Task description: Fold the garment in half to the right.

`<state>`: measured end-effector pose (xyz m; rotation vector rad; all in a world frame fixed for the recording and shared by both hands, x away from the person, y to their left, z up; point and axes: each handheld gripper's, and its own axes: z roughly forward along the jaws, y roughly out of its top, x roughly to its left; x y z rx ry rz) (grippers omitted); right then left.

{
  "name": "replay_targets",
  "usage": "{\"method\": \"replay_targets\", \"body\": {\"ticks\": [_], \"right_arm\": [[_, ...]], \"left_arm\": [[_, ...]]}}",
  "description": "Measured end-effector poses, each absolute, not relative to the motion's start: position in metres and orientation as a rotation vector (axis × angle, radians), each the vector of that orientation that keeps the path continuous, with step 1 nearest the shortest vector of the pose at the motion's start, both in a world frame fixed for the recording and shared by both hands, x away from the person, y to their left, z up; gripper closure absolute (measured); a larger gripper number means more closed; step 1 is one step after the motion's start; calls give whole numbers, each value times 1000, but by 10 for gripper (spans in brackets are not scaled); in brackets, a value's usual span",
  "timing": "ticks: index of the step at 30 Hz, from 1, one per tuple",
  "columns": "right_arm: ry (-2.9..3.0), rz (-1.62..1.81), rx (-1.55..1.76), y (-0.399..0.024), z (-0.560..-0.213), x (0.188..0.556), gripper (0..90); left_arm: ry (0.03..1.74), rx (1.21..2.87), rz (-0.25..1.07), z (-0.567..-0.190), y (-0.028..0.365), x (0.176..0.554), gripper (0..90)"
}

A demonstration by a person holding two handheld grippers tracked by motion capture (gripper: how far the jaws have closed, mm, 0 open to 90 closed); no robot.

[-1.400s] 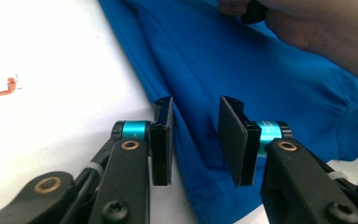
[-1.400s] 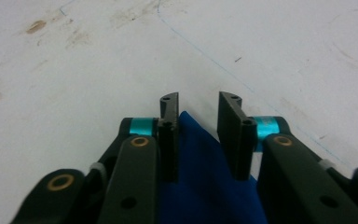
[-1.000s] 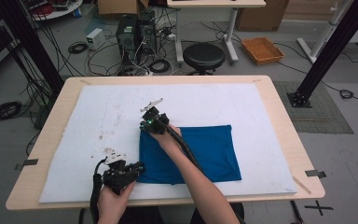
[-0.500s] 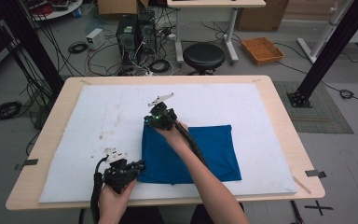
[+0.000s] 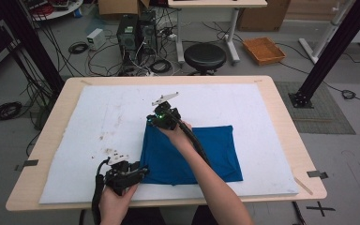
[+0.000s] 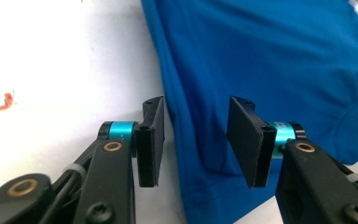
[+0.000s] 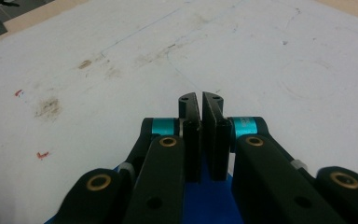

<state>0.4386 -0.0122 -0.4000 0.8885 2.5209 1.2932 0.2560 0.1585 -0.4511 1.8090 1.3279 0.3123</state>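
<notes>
1. One blue cloth [image 5: 192, 152] lies folded on the white mat [image 5: 98, 117], near the table's front edge. It looks soft, light and limp; edges and corners suit gripping.
2. Left gripper [image 6: 196, 140]: jaws have just been opening, apart astride the cloth's edge, pads not pressing.
3. Right gripper [image 7: 200, 105]: jaws clamped on the cloth's far left corner.

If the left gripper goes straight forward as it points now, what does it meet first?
Most likely the blue cloth: a raised fold lies right between the open fingers of the left gripper.
</notes>
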Motion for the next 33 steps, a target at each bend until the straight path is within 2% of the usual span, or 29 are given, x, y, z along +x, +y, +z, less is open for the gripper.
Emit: {"method": "replay_targets", "body": {"ticks": [1, 6, 8, 18, 33], "right_arm": [[2521, 1293, 891, -13, -400, 439, 869], [2521, 1292, 892, -15, -399, 439, 869], [2520, 1295, 893, -16, -398, 439, 869], [2525, 1291, 863, -30, -391, 439, 869], [2529, 1246, 856, -84, -376, 445, 867]], "left_arm": [[1328, 1807, 323, -451, 158, 255, 579], [1297, 1811, 311, -449, 156, 255, 792], [1283, 1807, 309, -447, 155, 255, 827], [1206, 1789, 260, -432, 143, 258, 845], [1031, 1824, 170, -414, 78, 272, 844]]}}
